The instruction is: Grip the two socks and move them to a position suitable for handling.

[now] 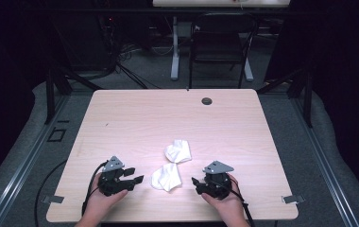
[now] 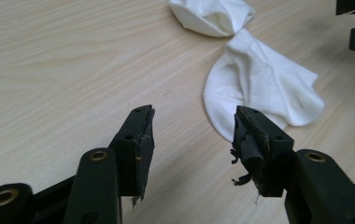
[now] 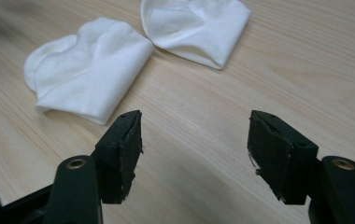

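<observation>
On the pale wood-grain table (image 1: 135,118), toward the near edge: two white socks, soft knit, crumpled, touching or nearly so. Near sock (image 1: 166,177), flattened, rounded at one end, ribbed band visible in the left gripper view (image 2: 259,84); long axis roughly slanted from near-left to far-right in the high view. Far sock (image 1: 178,151), bunched into a lump, opening folded inward (image 3: 196,28); heading hard to make out. Left gripper (image 1: 137,179), matte black, jaws apart, nothing between them; pad rubber frayed (image 2: 194,135). Right gripper (image 1: 195,181), jaws wide apart, empty (image 3: 194,140); pads textured, squared. Both grippers low over the table, flanking the near sock, pointing inward. Forearms cut off at bottom edge.
</observation>
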### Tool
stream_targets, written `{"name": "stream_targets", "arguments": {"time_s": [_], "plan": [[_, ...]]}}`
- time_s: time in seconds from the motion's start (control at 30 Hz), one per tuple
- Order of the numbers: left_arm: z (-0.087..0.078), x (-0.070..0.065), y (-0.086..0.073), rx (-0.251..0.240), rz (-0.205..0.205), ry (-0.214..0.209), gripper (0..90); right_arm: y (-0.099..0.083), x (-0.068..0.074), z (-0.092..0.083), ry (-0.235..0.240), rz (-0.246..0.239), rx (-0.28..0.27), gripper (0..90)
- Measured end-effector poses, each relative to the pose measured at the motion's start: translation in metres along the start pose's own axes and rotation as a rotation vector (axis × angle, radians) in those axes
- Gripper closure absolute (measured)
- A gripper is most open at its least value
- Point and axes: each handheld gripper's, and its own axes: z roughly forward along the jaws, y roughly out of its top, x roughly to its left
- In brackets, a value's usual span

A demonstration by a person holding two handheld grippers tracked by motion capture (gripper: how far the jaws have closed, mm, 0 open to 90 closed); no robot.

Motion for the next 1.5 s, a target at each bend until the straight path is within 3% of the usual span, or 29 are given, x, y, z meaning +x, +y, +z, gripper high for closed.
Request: {"name": "stream_targets", "arguments": {"time_s": [0.1, 0.23, 0.37, 0.6, 0.7, 0.9, 1.17, 1.5], "plan": [[0.002, 0.004, -0.001, 0.022, -0.013, 0.013, 49.3, -0.001, 0.005, -0.001, -0.002, -0.013, -0.015, 43.3], [0.003, 0.005, -0.001, 0.029, -0.019, 0.019, 49.1, -0.001, 0.006, 0.0, -0.006, -0.007, -0.004, 45.3], [0.005, 0.002, -0.001, 0.031, -0.015, 0.017, 48.9, -0.003, 0.005, 0.001, 0.002, 0.028, 0.021, 47.2], [0.007, -0.002, 0.0, 0.045, 0.003, 0.009, 48.5, -0.005, 0.002, 0.001, 0.002, 0.044, 0.024, 51.5], [0.008, -0.004, 0.0, 0.047, -0.01, -0.007, 47.6, -0.005, 0.0, 0.001, 0.005, 0.046, 0.031, 52.6], [0.011, -0.007, 0.0, 0.06, 0.014, -0.012, 47.7, -0.004, 0.002, 0.001, 0.013, 0.046, 0.025, 54.2], [0.017, -0.011, 0.002, 0.068, 0.033, -0.017, 49.0, 0.0, 0.011, 0.005, 0.037, 0.011, 0.044, 56.0], [0.022, -0.018, 0.003, 0.078, 0.057, -0.038, 52.1, 0.026, 0.03, 0.007, 0.075, -0.026, 0.018, 63.9]]}}
